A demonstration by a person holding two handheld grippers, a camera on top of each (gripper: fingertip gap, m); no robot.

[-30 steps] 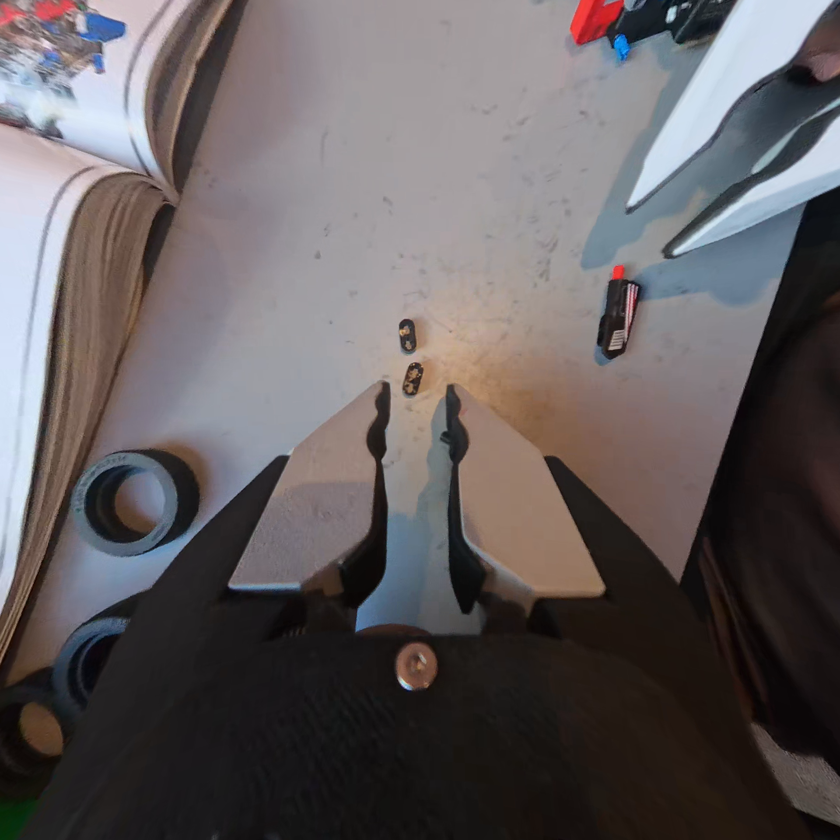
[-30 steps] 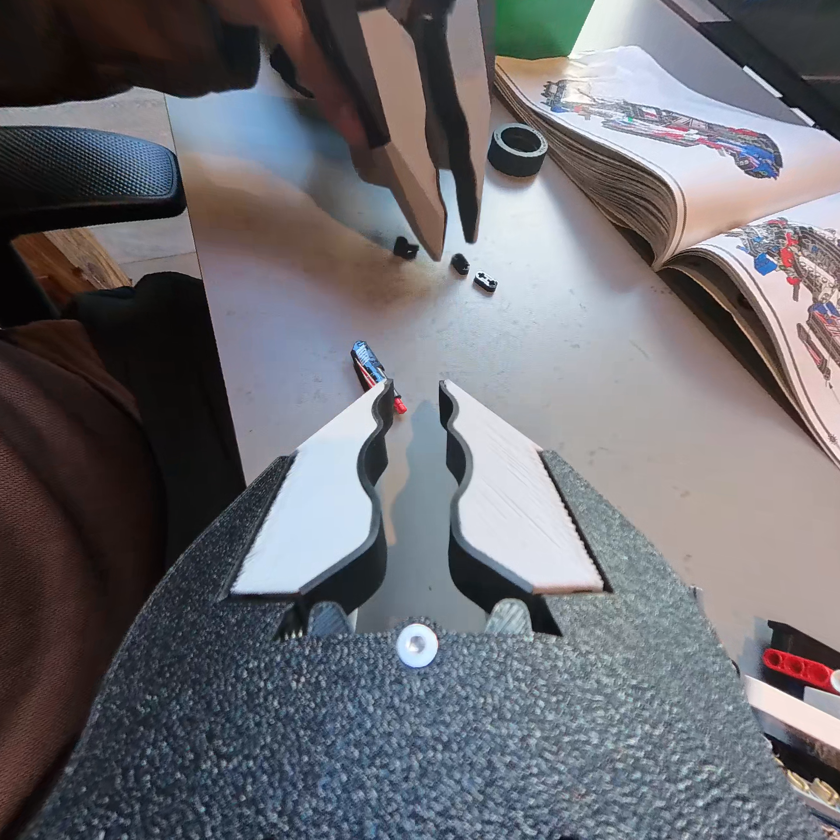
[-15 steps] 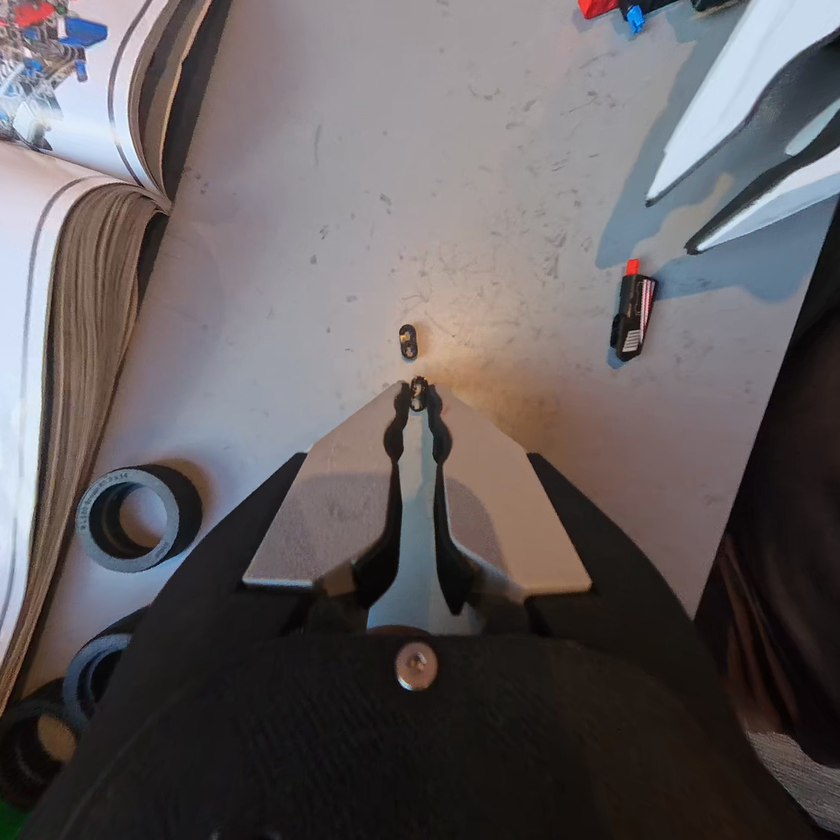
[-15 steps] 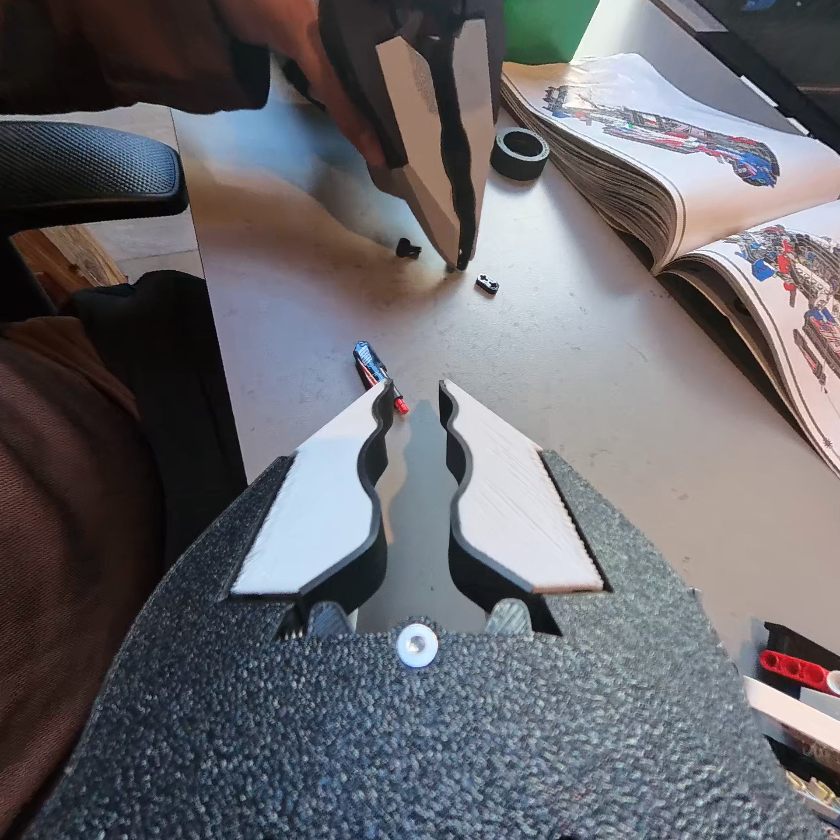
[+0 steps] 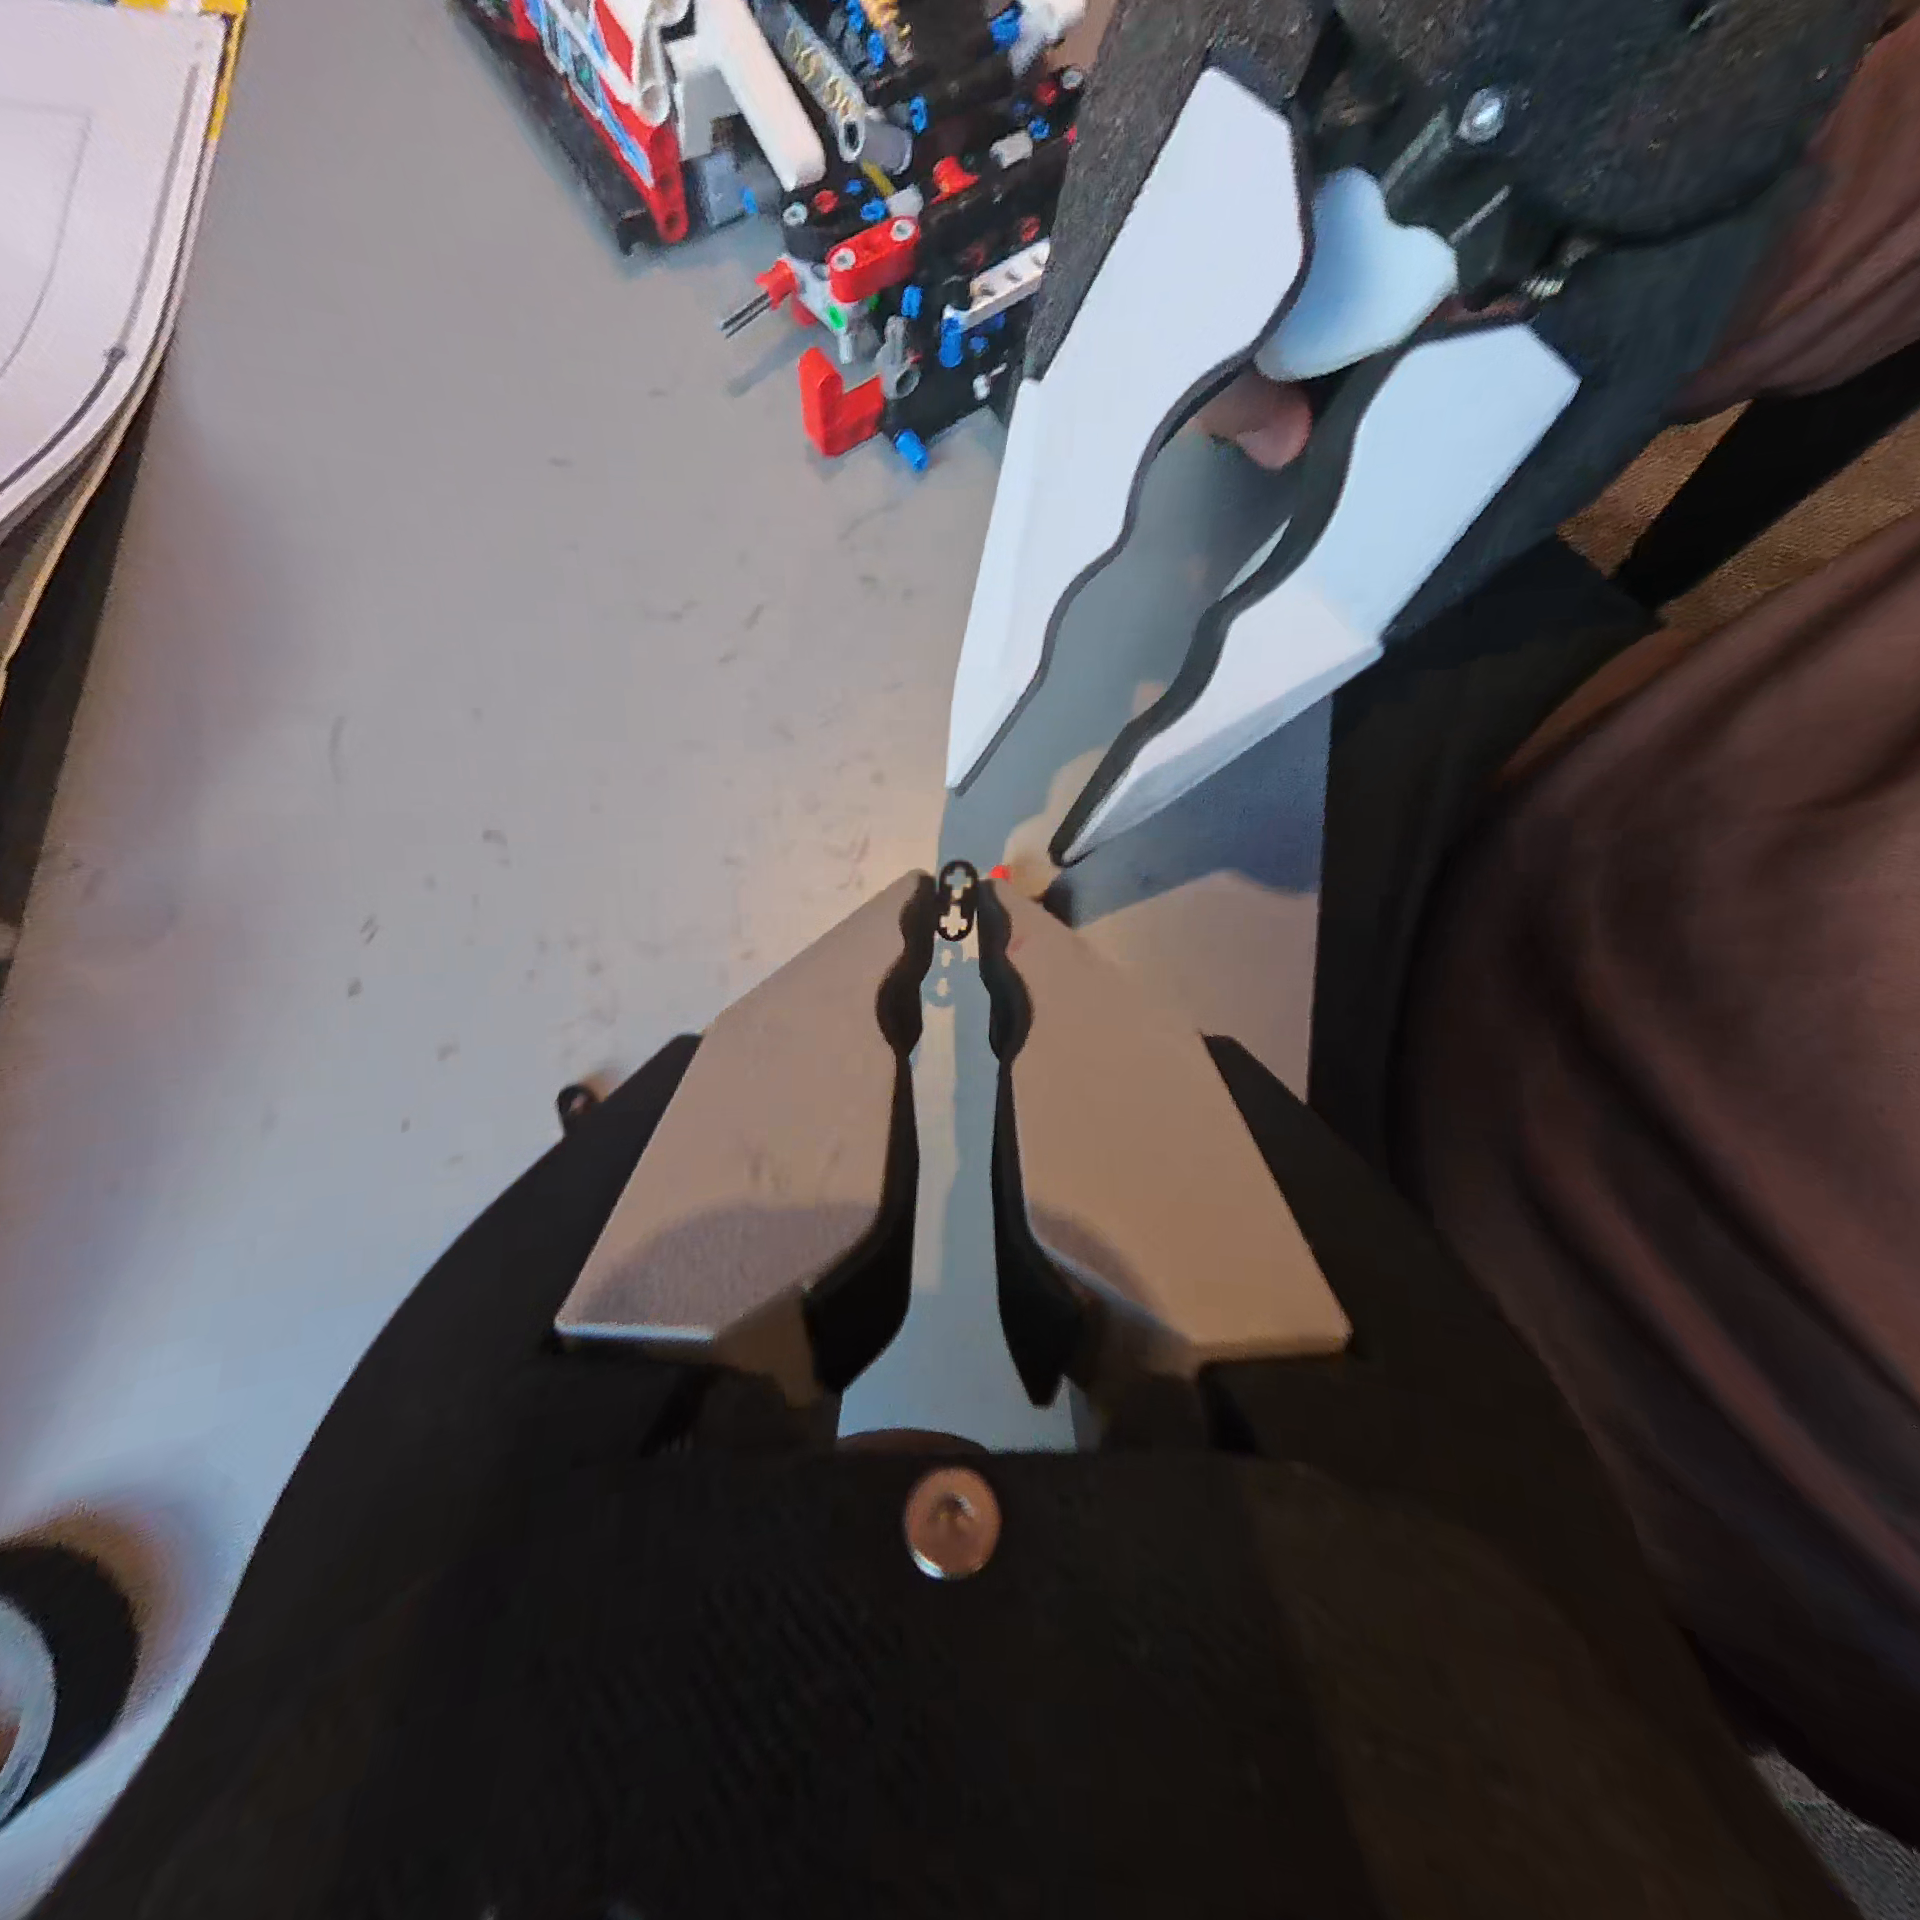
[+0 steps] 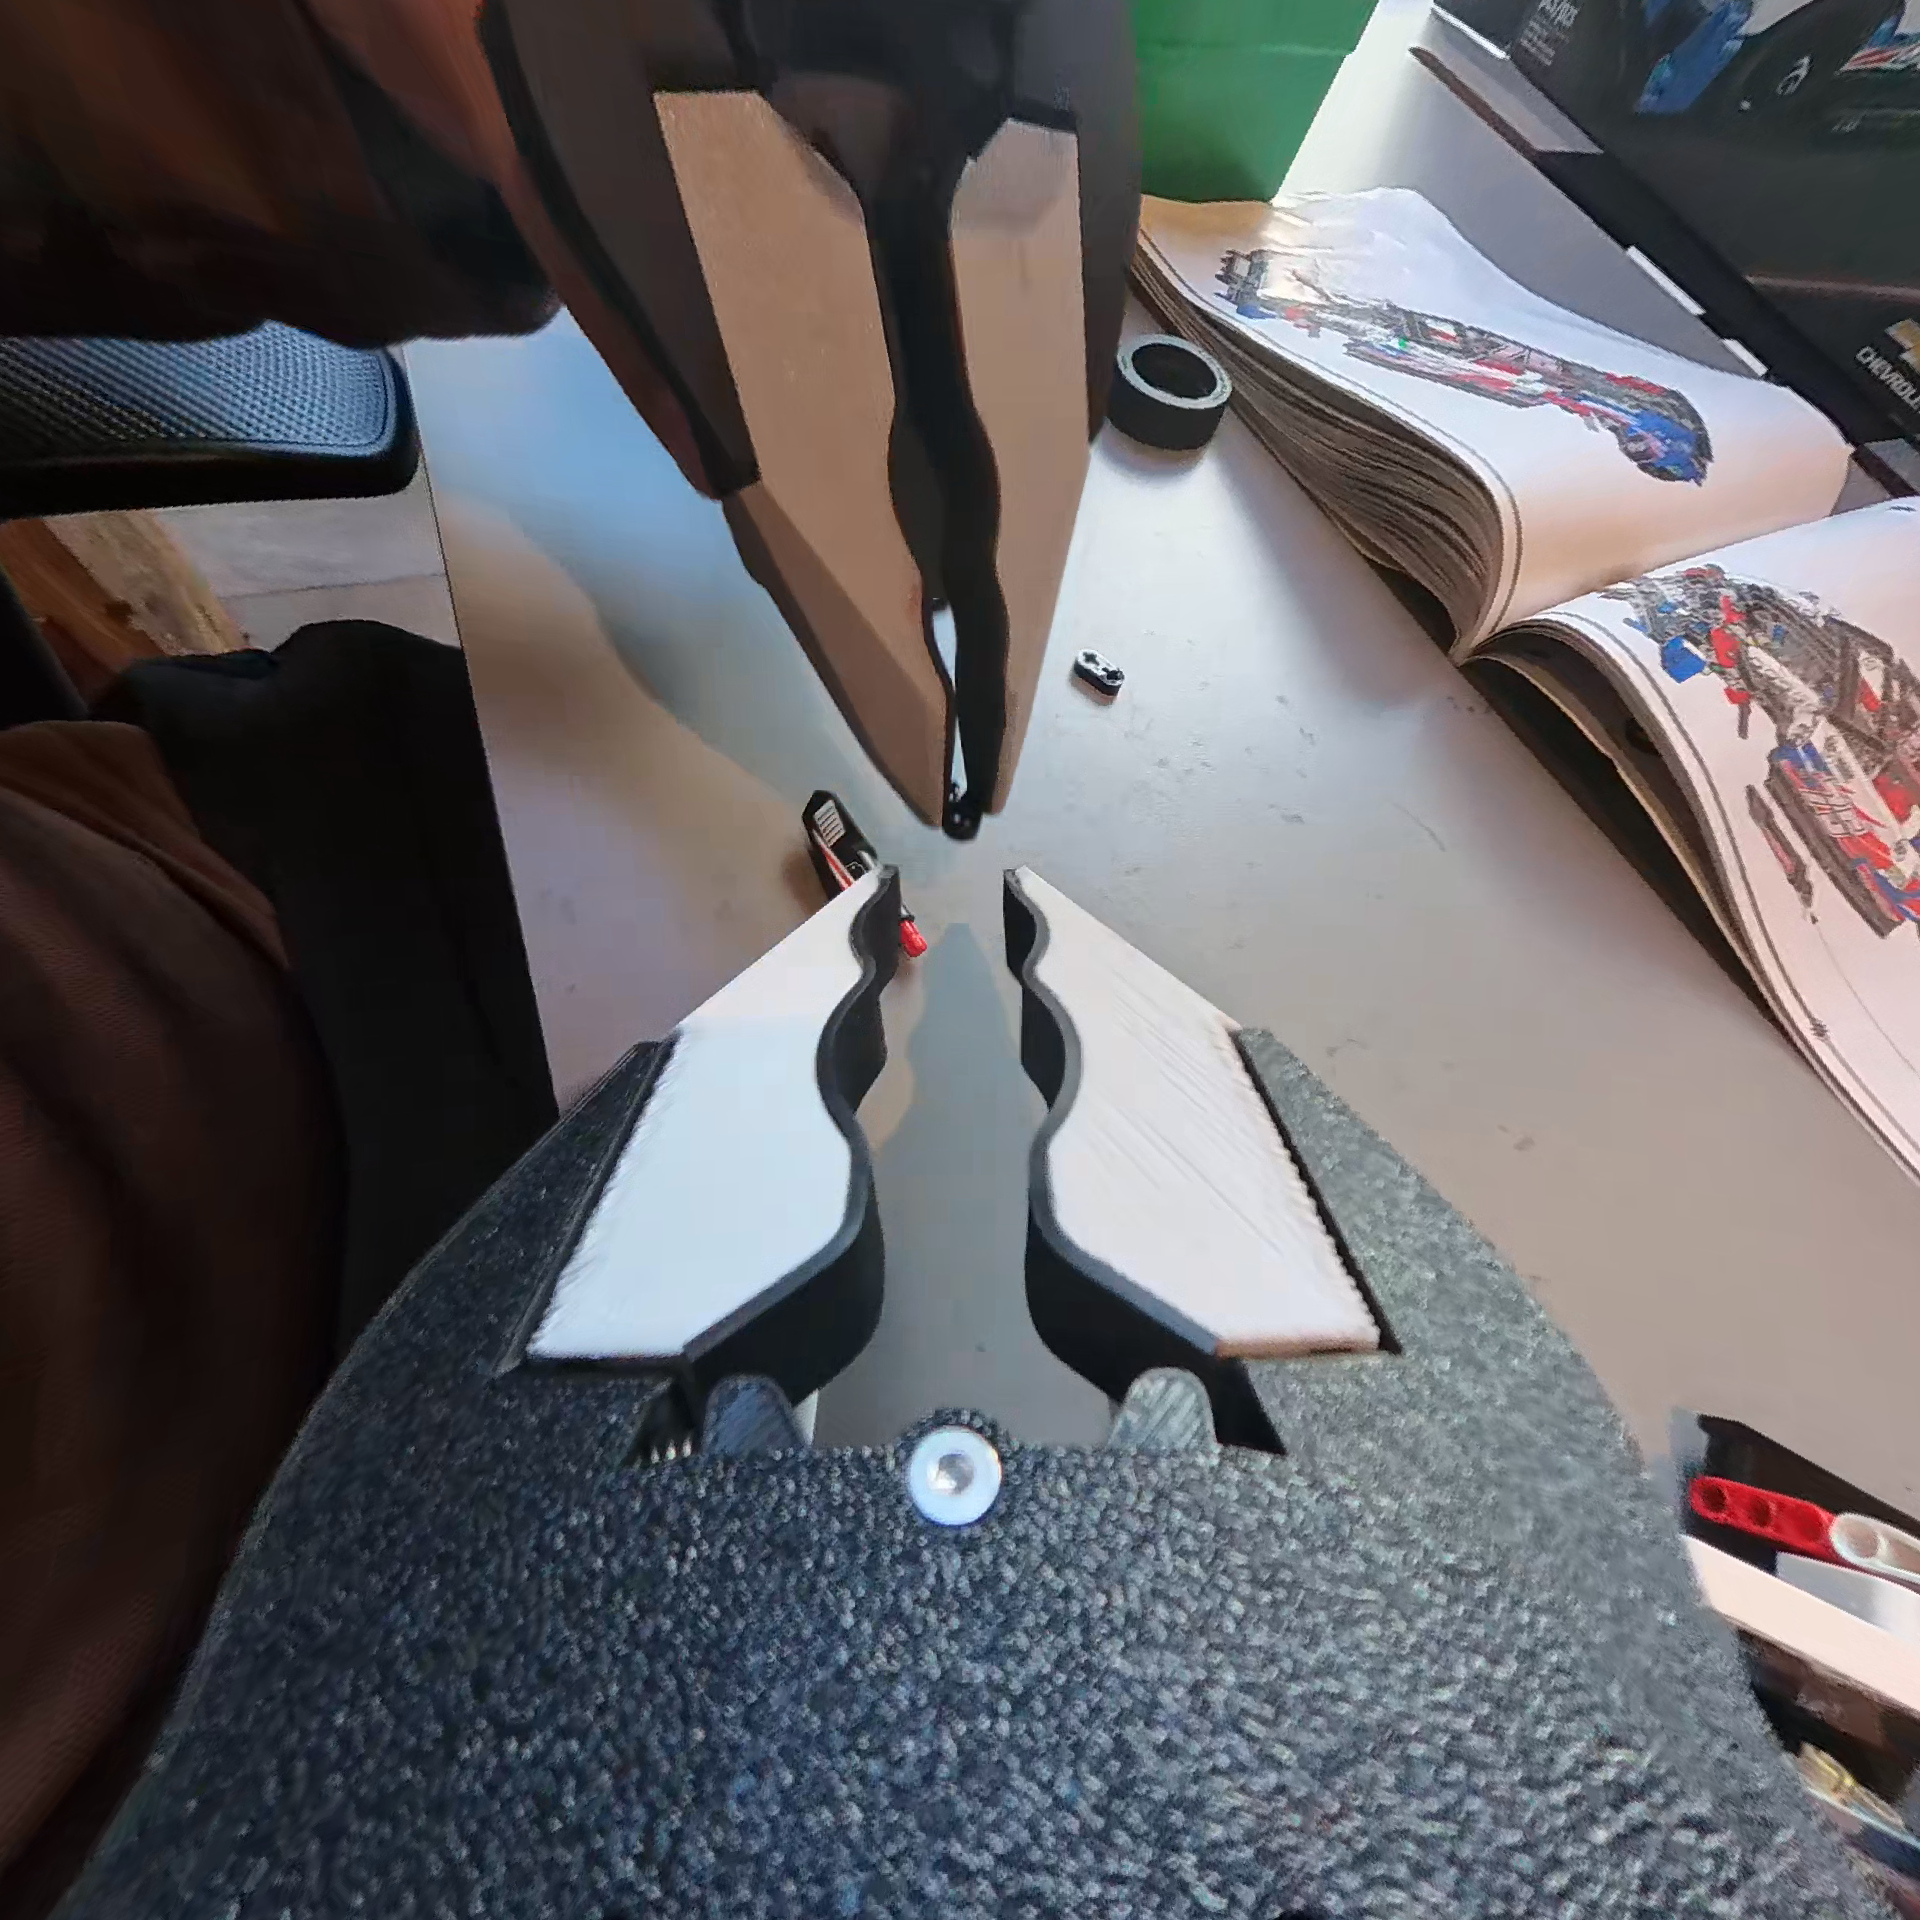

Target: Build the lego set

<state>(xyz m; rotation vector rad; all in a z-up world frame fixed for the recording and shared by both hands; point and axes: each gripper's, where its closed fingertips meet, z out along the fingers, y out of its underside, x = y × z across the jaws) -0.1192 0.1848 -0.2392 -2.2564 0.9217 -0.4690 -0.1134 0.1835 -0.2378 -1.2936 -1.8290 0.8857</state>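
My left gripper (image 5: 954, 925) is shut on a small black two-hole connector (image 5: 956, 896) and holds it above the grey table (image 5: 468, 623). In the right wrist view it comes down from above (image 6: 961, 816), with the connector (image 6: 961, 821) at its tips. My right gripper (image 6: 951, 912) is open and empty, its tips just below the held connector; it also shows in the left wrist view (image 5: 1008, 821). A black piece with a red tip (image 6: 844, 854) lies by my right gripper's left finger. A second black connector (image 6: 1099, 670) lies on the table beyond.
The part-built red, white and black model (image 5: 831, 156) stands at the far side. An open instruction book (image 6: 1455, 416) lies to the right, with a black tyre (image 6: 1169, 393) beside it. A chair armrest (image 6: 187, 416) and a person's lap are at the left. Loose beams (image 6: 1756, 1507) lie at the lower right.
My left gripper closed on one black connector, lifted it off the table and carried it over to the right gripper's tips. The right gripper stayed open.
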